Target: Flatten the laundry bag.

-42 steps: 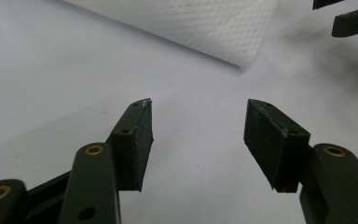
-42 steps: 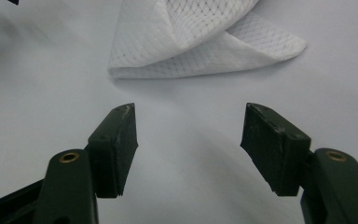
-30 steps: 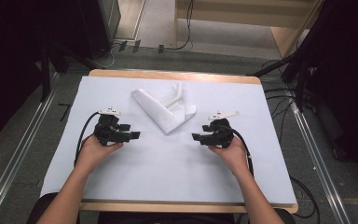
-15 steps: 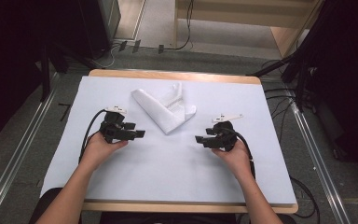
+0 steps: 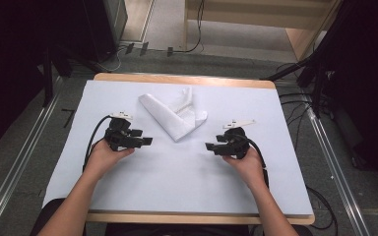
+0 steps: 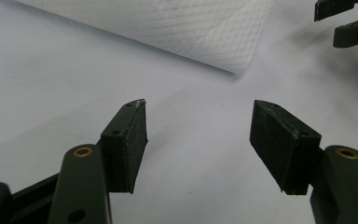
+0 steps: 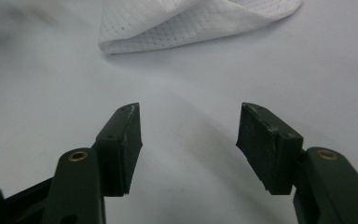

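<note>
A folded white mesh cloth (image 5: 174,114) lies on the white table cover (image 5: 177,177), toward the far middle. Its near corner (image 6: 223,42) shows ahead in the left gripper view, and its folded edge (image 7: 168,28) ahead in the right gripper view. My left gripper (image 5: 147,141) rests low over the cover, left of the cloth's near tip, open with nothing between its fingers (image 6: 130,140). My right gripper (image 5: 209,146) sits to the right of the tip, also open and holding nothing (image 7: 189,140). The two grippers point toward each other.
The white cover spans a wooden table whose far edge (image 5: 187,78) shows. Metal rails (image 5: 24,162) run along both sides on the floor. Dark equipment and cables (image 5: 325,93) stand beyond the right side. A wooden shelf (image 5: 295,19) stands at the far back.
Both grippers have drifted slightly toward the person and inward, the left one moving right. The cloth has not moved. Both stay open.
</note>
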Motion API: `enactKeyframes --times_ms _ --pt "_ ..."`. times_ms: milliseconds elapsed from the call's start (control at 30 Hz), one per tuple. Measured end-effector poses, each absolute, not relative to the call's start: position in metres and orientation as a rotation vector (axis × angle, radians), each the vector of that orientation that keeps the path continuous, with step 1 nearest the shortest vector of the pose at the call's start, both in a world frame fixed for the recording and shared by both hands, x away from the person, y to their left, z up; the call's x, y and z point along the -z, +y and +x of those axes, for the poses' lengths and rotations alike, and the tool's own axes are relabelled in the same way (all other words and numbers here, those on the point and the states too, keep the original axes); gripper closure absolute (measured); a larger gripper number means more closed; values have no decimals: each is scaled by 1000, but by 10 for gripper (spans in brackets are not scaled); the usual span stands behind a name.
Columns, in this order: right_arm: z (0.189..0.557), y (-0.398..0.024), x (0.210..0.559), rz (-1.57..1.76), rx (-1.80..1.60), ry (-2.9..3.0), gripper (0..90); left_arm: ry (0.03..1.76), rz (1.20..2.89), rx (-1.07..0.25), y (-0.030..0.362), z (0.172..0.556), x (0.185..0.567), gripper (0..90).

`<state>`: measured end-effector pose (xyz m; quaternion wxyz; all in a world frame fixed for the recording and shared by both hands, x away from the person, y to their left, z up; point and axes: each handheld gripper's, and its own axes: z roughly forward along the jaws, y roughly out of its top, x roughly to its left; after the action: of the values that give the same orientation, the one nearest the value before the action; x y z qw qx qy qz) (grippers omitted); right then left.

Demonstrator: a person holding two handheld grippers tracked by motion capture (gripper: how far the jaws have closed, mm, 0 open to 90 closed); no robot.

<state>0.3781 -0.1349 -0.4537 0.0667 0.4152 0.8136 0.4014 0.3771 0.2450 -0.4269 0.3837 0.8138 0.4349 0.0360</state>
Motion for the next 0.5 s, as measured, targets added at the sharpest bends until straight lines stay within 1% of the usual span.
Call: enactKeyframes --times_ms 500 --pt "381 -129 453 1250 -1212 2468 446 1109 2070 -108 249 372 426 374"
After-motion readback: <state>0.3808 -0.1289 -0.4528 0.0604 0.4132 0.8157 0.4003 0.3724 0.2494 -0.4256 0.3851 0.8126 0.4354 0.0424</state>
